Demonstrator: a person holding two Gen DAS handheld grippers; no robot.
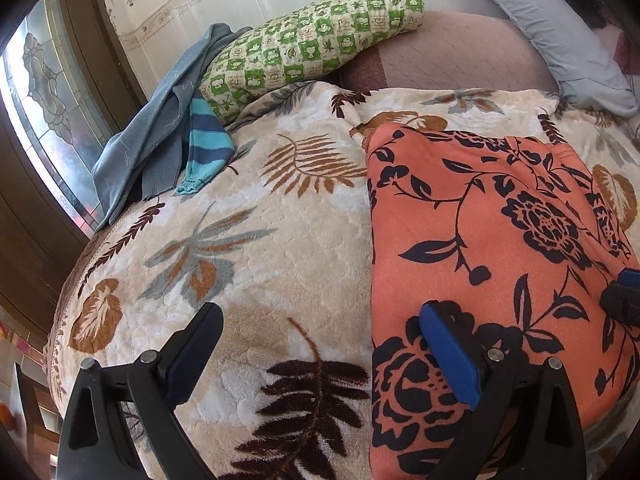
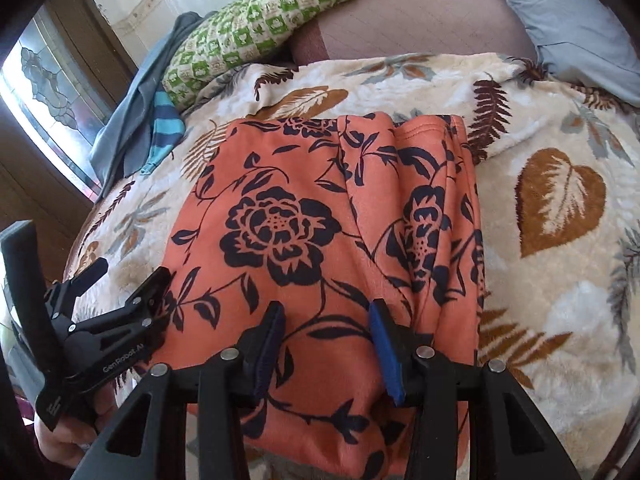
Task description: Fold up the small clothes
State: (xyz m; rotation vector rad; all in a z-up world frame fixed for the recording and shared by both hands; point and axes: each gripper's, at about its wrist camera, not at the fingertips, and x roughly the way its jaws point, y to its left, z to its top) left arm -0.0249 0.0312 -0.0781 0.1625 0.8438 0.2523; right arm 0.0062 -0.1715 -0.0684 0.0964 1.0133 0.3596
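Observation:
An orange garment with black flowers (image 1: 472,240) lies folded in a long strip on the leaf-patterned blanket (image 1: 248,240); it also shows in the right wrist view (image 2: 320,240). My left gripper (image 1: 324,344) is open and empty, hovering over the garment's left edge near its front end; it shows at the left in the right wrist view (image 2: 132,276). My right gripper (image 2: 328,336) is open and empty, just above the garment's near end. One of its fingertips (image 1: 624,292) shows at the right edge of the left wrist view.
A green checked pillow (image 1: 308,48) lies at the back. A blue-grey garment (image 1: 148,140) and a striped blue piece (image 1: 208,140) sit at the bed's left edge by a window (image 1: 48,112). A grey pillow (image 1: 560,28) is at the back right.

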